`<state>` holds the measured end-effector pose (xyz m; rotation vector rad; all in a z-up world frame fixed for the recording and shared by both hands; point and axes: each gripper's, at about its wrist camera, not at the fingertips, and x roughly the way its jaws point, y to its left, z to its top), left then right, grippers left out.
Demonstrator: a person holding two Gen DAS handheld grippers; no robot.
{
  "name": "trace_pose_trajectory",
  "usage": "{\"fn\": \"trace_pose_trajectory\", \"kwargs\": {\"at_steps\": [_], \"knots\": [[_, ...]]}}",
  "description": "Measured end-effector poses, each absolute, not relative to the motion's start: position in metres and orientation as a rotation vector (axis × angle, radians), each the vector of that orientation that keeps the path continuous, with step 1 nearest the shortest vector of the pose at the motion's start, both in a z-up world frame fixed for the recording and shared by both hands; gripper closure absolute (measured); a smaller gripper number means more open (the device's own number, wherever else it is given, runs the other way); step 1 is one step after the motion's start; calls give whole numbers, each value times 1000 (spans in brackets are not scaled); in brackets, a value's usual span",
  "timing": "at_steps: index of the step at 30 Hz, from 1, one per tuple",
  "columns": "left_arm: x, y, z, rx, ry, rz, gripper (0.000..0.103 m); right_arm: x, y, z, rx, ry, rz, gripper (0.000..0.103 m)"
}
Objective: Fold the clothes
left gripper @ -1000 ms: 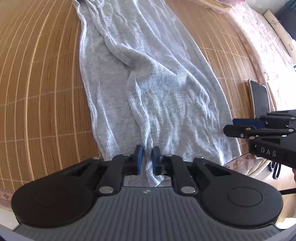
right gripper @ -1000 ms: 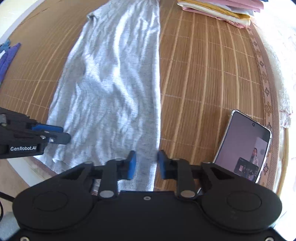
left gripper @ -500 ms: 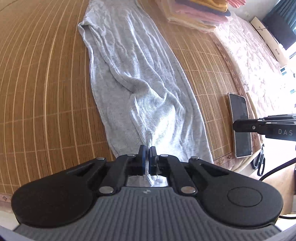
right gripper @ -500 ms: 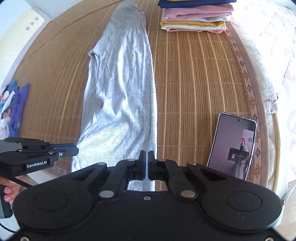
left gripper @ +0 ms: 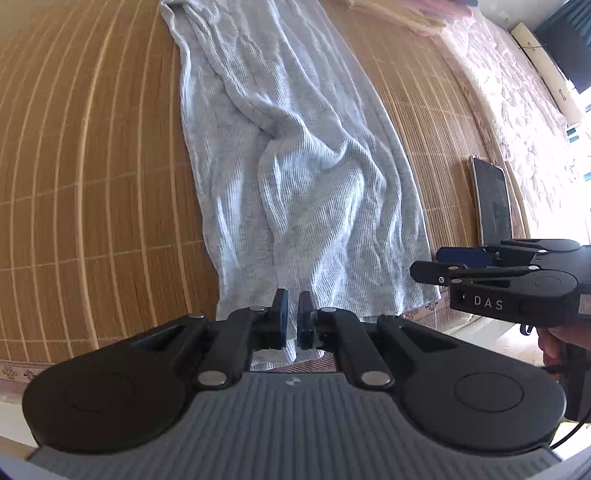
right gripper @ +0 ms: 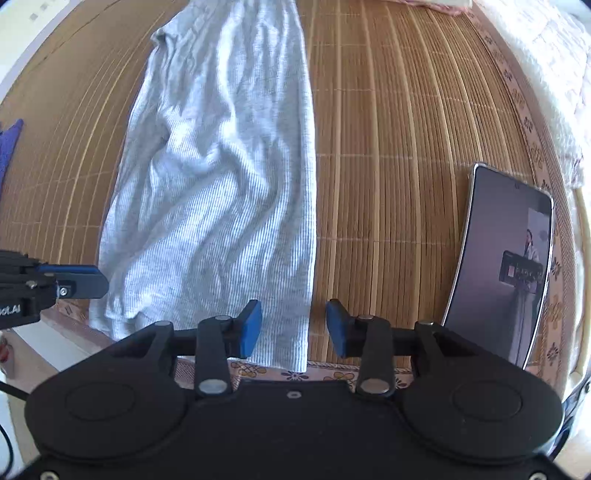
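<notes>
1. Half a second back, both grippers were pinched shut on the near end of the grey garment (left gripper: 295, 166) and held it up. Now both have let go, and the cloth lies flat again on the bamboo mat (right gripper: 406, 147).
2. My left gripper (left gripper: 290, 321) shows a thin gap between its blue pads. The pads do not press on anything. I see grey cloth through the gap, down below them.
3. My right gripper (right gripper: 293, 328) is opening its jaws, and they stand a fair way apart. The right side edge of the garment runs under the space between them. The pads do not touch it.
4. The garment is a long grey strip with many wrinkles. It runs from the near edge of the mat toward the far edge. Its near end hangs a little over the near edge, just under both grippers.
5. The left gripper is over the left part of that near end. The right gripper is over the right part, close beside it.
6. A phone (right gripper: 506, 258) lies near the right edge of the mat, well apart from the garment.
7. A stack of folded clothes (left gripper: 406, 20) sits by the far right corner.
</notes>
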<state>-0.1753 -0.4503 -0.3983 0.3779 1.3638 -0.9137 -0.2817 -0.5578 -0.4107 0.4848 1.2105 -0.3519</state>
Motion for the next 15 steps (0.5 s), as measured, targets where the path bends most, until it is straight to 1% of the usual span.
{"fn": "trace_pose_trajectory", "kwargs": {"at_steps": [1,2,3,5,6,9,11,15], "knots": [[-176,-451,-400,366,1381,-916,96,-282,-556,-411,462,1223,-356,73],[-176,-451,-402,354,1400,-918,90,-284,-556,-412,461,1233,-355,84],[-177,-452,-403,350,1417,-914,86,-288,-559,-414,473,1236,-360,93],[-180,-452,-408,360,1445,-907,72,-294,-565,-417,501,1239,-353,98],[-182,-452,-410,364,1451,-904,72,-295,-569,-418,517,1238,-348,99],[-183,-448,-411,338,1462,-852,71,-298,-579,-420,562,1246,-337,99],[-181,-442,-411,291,1464,-820,65,-299,-584,-421,580,1254,-331,99],[-174,-439,-407,251,1433,-795,65,-302,-588,-424,607,1252,-337,99]]}}
